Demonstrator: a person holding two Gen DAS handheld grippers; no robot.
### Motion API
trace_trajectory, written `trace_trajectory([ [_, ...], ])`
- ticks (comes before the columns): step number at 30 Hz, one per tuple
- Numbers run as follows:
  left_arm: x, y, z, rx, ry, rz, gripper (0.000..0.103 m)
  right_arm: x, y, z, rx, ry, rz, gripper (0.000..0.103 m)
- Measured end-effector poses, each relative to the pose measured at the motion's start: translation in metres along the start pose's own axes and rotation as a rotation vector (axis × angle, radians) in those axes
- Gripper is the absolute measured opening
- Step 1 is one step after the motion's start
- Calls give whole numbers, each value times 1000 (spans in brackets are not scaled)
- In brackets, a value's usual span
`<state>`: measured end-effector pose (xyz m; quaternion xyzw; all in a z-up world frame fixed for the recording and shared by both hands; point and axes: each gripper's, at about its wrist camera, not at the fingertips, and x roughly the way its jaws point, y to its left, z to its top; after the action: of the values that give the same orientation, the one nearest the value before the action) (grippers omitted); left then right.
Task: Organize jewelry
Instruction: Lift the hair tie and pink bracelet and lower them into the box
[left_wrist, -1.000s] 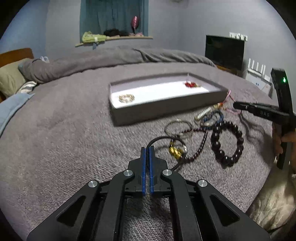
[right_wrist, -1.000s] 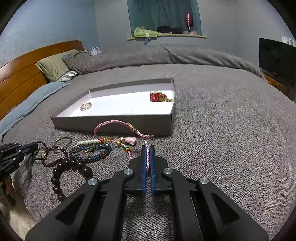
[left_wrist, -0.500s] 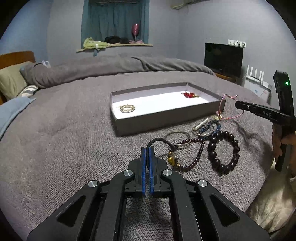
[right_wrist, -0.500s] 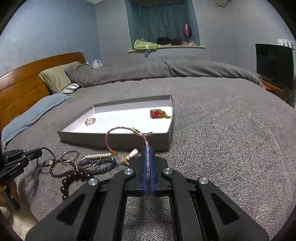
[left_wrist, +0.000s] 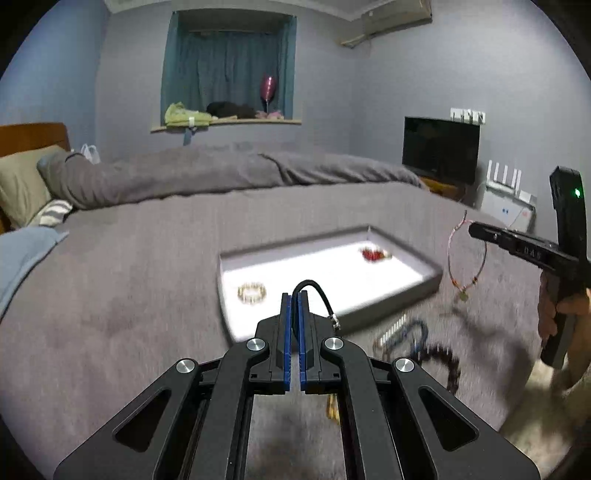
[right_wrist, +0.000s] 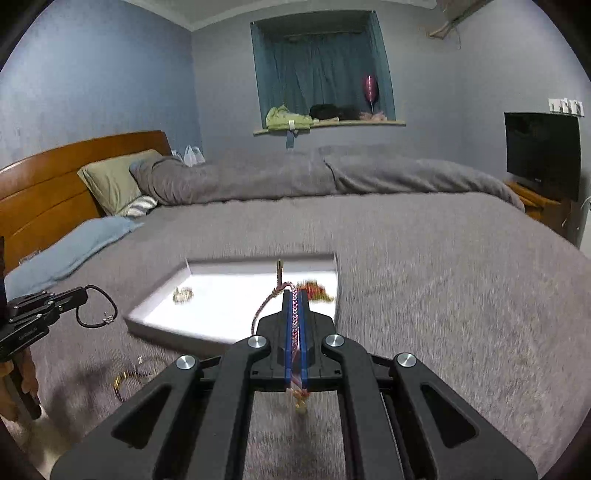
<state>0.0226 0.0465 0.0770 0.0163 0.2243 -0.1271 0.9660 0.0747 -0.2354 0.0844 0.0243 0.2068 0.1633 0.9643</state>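
My left gripper (left_wrist: 294, 295) is shut on a black cord bracelet (left_wrist: 318, 291) and holds it lifted in front of the grey tray (left_wrist: 399, 295); it also shows in the right wrist view (right_wrist: 96, 308). My right gripper (right_wrist: 294, 293) is shut on a pink braided bracelet (right_wrist: 293, 314), which hangs in the air in the left wrist view (left_wrist: 466, 264). The tray's white floor holds a gold bracelet (left_wrist: 252, 292) and a red piece (left_wrist: 373, 254). Loose bead bracelets (left_wrist: 417, 341) lie on the bed in front of the tray.
The grey bedspread (left_wrist: 129, 280) stretches all around. A rolled duvet (left_wrist: 207, 173) and pillows (right_wrist: 110, 181) lie at the far side. A TV (left_wrist: 439, 149) stands at the right wall. A gold-charm bracelet (right_wrist: 127, 376) lies on the bed.
Both grippers have risen off the bed, each carrying its bracelet, and moved toward the tray. The pink bracelet now hangs free in the air.
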Motion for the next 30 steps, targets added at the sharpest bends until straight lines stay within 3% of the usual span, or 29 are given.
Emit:
trace_trajectory([
  [6,25,2,32,-15,-30,1,4,5,8,36,-25,-66,-2,3],
  [14,81,10,43,-48,46,20,4,38,11,53,2,-86,-9,3],
  [24,112,38,6,-106,163,16,4,87,2,19,48,83,84,3],
  [30,119,51,-3,-150,218,11,4,105,-3,6,66,182,52,3],
])
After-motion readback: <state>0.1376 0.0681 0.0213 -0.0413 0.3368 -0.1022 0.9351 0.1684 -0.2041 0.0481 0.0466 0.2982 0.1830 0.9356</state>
